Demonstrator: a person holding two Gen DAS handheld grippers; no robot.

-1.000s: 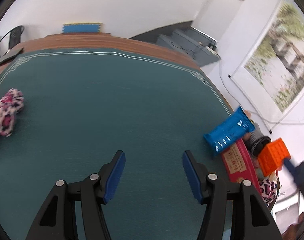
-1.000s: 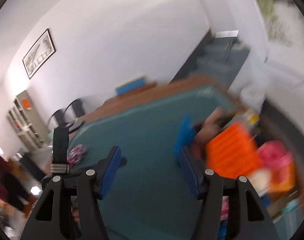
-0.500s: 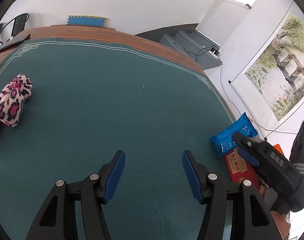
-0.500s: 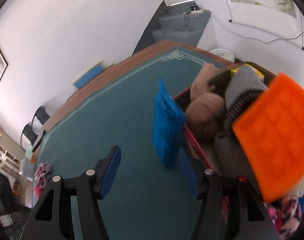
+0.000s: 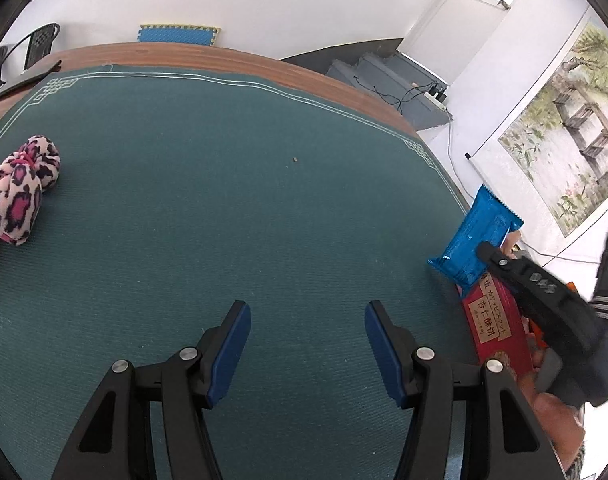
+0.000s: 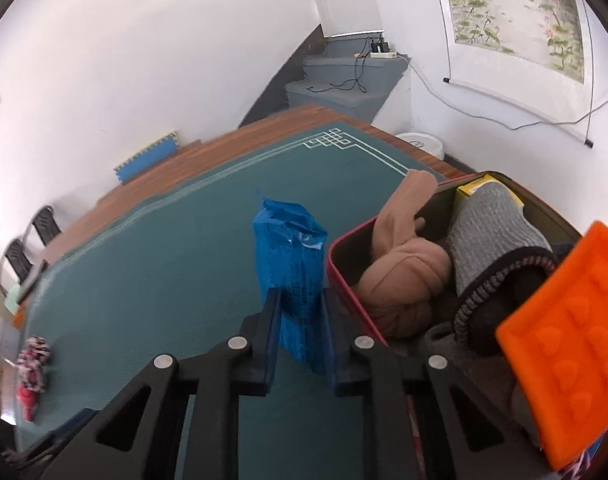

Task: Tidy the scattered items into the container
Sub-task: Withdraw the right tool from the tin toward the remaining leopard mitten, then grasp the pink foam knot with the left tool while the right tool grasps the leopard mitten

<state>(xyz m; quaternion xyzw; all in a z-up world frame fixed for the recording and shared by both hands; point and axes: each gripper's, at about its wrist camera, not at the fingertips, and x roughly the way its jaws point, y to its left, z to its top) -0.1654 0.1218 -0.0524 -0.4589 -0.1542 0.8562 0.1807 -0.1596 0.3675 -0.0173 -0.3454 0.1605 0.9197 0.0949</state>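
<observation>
My right gripper (image 6: pixel 299 304) is shut on a blue snack packet (image 6: pixel 289 256), which stands against the outside of the red container (image 6: pixel 346 276). The packet (image 5: pixel 474 242) and the red container (image 5: pixel 492 328) also show at the right of the left wrist view, with the right gripper (image 5: pixel 488 254) on the packet. The container holds a tan cloth (image 6: pixel 404 276), a grey knit item (image 6: pixel 492 236) and an orange block (image 6: pixel 564 336). My left gripper (image 5: pixel 306 338) is open and empty over the green mat. A pink leopard-print cloth (image 5: pixel 21 190) lies at the far left.
The green mat (image 5: pixel 223 200) covers a wooden table (image 5: pixel 183 54). A red item (image 6: pixel 27 398) lies beside the leopard cloth (image 6: pixel 33 362). Chairs (image 6: pixel 31 240) stand past the far table edge. Stairs (image 6: pixel 344 80) and a hanging scroll (image 6: pixel 516 16) are behind.
My right gripper has closed on the blue packet beside the container; it was open half a second ago. The left gripper has stayed open and almost still.
</observation>
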